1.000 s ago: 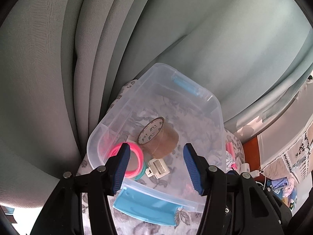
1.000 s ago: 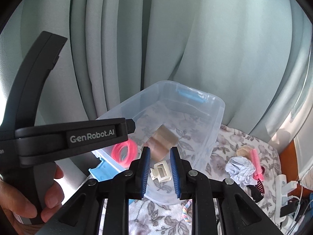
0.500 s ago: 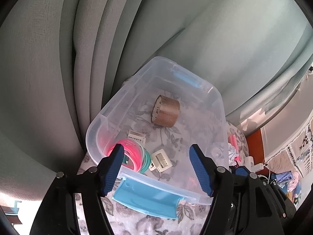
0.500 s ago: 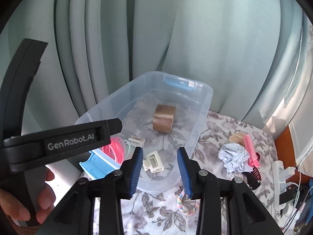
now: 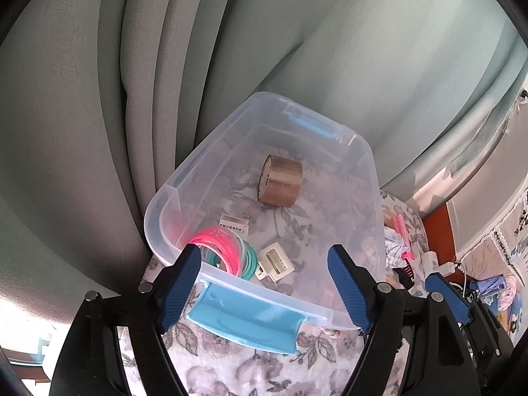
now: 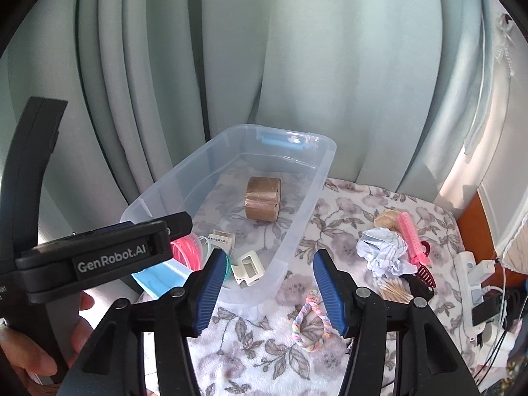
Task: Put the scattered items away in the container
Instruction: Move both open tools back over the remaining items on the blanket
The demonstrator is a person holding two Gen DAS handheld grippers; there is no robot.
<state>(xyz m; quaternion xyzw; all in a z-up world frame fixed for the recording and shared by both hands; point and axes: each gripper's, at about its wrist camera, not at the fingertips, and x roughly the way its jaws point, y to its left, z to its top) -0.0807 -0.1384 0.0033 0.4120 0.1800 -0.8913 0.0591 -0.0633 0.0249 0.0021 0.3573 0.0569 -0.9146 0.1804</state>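
Observation:
A clear plastic container (image 5: 372, 178) (image 6: 325, 161) with blue latches stands on a floral cloth. Inside lie a brown tape roll (image 5: 282, 181) (image 6: 263, 203), pink and teal bangles (image 5: 221, 247) (image 6: 184, 250), a white hair clip (image 5: 275, 260) (image 6: 247, 269) and a small paper packet (image 5: 232, 222). My left gripper (image 5: 264, 264) hovers over the container's near end, its jaws opening with nothing pressed between them. My right gripper (image 6: 269, 257) hangs over the container's near right corner, its jaws also opening and holding nothing.
On the cloth to the right of the container lie a pastel braided hair tie (image 6: 310, 320), crumpled paper (image 6: 384, 252), a pink roller (image 6: 412, 241), a dark claw clip (image 6: 425, 275) and thin sticks (image 6: 394, 292). A power strip (image 6: 473, 293) sits at the right edge. Curtains (image 6: 297, 49) hang close behind.
The tape roll left my left gripper and now lies deeper in the container. The white clip dropped from my right gripper into the container. Both jaws widened and both grippers drew back.

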